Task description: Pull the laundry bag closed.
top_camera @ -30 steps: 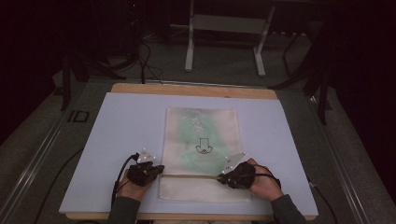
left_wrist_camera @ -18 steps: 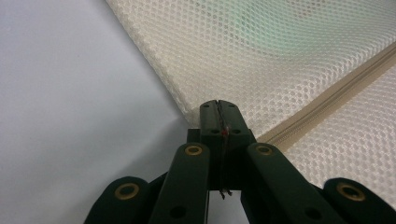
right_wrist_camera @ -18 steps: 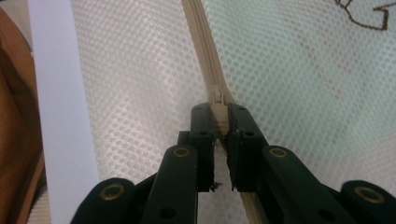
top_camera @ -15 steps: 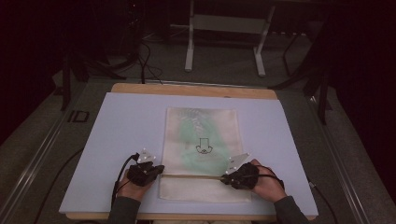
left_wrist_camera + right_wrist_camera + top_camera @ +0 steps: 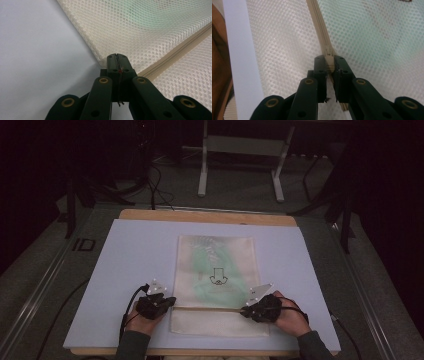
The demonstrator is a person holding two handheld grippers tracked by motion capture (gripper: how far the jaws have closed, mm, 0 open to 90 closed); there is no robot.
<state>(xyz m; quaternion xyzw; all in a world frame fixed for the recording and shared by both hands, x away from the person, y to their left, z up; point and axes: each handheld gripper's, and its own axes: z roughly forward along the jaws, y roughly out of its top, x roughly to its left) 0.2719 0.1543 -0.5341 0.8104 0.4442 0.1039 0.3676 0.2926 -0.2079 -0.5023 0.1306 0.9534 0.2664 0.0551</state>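
A cream mesh bag (image 5: 215,252) lies flat on the white board (image 5: 130,250), with something green (image 5: 205,265) showing through it. A beige zipper (image 5: 210,308) runs across its near part. My left gripper (image 5: 172,301) is at the bag's left edge, by the zipper's end. In the left gripper view it (image 5: 117,58) is shut, pinching the mesh bag's (image 5: 150,30) edge beside the zipper (image 5: 175,53). My right gripper (image 5: 243,310) is at the zipper's right part. In the right gripper view it (image 5: 329,61) is shut on the beige zipper pull (image 5: 329,64), and the zipper (image 5: 318,22) runs away from it.
The board rests on a wooden table (image 5: 210,216) whose edge shows at the far side. A metal stand (image 5: 240,150) and loose cables (image 5: 155,185) sit on the dark floor beyond. A hand holds each gripper near the board's front edge.
The right gripper has edged slightly to the right along the zipper line. The left gripper has stayed put.
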